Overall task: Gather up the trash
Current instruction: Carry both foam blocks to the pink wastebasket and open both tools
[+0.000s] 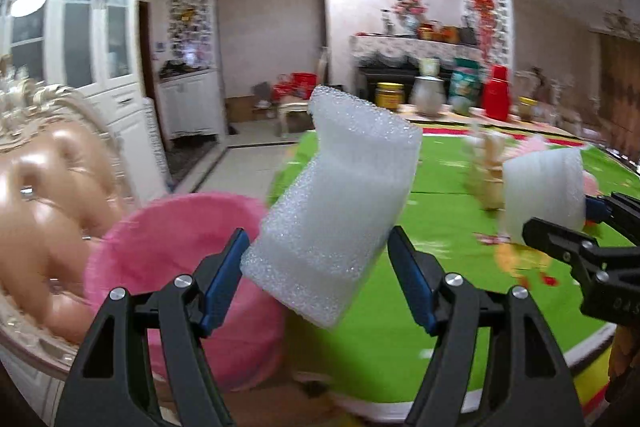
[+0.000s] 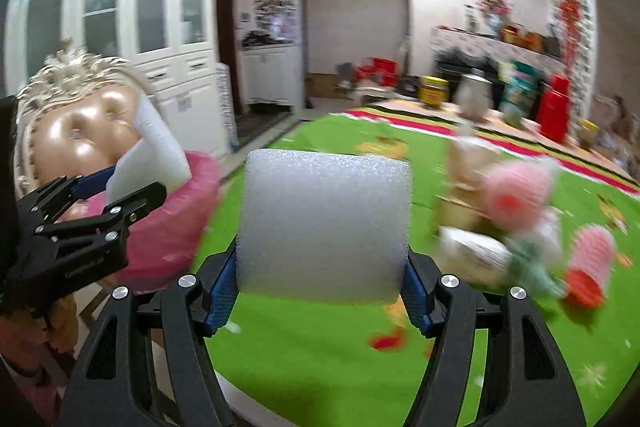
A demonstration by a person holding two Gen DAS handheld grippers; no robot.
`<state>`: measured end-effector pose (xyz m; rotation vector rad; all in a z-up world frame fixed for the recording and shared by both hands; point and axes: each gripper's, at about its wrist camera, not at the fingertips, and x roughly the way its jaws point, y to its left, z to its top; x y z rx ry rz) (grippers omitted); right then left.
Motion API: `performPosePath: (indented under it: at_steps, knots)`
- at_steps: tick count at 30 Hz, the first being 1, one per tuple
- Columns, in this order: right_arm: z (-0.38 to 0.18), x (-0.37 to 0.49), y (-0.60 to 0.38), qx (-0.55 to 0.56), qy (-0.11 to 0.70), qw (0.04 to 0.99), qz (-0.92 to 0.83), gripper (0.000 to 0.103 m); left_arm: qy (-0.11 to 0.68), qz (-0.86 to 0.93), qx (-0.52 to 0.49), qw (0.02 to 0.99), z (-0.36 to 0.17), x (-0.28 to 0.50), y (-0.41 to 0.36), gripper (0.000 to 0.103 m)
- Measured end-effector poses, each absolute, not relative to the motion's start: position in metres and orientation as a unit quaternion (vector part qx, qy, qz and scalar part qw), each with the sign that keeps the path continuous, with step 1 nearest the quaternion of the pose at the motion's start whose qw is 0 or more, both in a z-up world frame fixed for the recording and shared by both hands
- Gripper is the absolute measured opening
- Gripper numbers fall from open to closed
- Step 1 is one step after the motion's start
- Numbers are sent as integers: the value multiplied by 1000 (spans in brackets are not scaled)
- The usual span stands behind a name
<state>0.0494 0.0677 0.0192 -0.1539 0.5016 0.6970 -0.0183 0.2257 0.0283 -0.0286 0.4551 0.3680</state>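
My left gripper [image 1: 316,239] is shut on a white foam sleeve [image 1: 336,211], which tilts up to the right over the near edge of the green table [image 1: 440,307]. Just left of it stands a pink-lined bin [image 1: 180,259]. My right gripper [image 2: 322,267] is shut on a second white foam piece [image 2: 324,223], held upright above the table. Each gripper also shows in the other's view: the right gripper [image 1: 568,215] with its foam [image 1: 544,195], and the left gripper [image 2: 136,181] with its foam [image 2: 156,155] in front of the pink bin [image 2: 176,227].
Pink foam nets [image 2: 520,195], a cardboard piece [image 2: 464,163] and other blurred litter lie on the green cloth to the right. An ornate chair [image 1: 48,187] with a tan back stands behind the bin. Jars and a red container [image 1: 496,95] line the far table end.
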Motion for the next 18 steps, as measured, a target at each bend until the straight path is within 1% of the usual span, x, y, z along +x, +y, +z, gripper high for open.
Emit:
performPosePath:
  at_steps: [5,9,18]
  knots:
    - [29,41,126,-94,219,888,392,63,234,239,-20,942,35,-36,296,70]
    - [32,45,165,-101,217,873,425,63,253,258,-35,932,32,-39,344,70]
    - [25,48,229,-122,223,840,479,64,296,254,-31,920,5,-29,398,70]
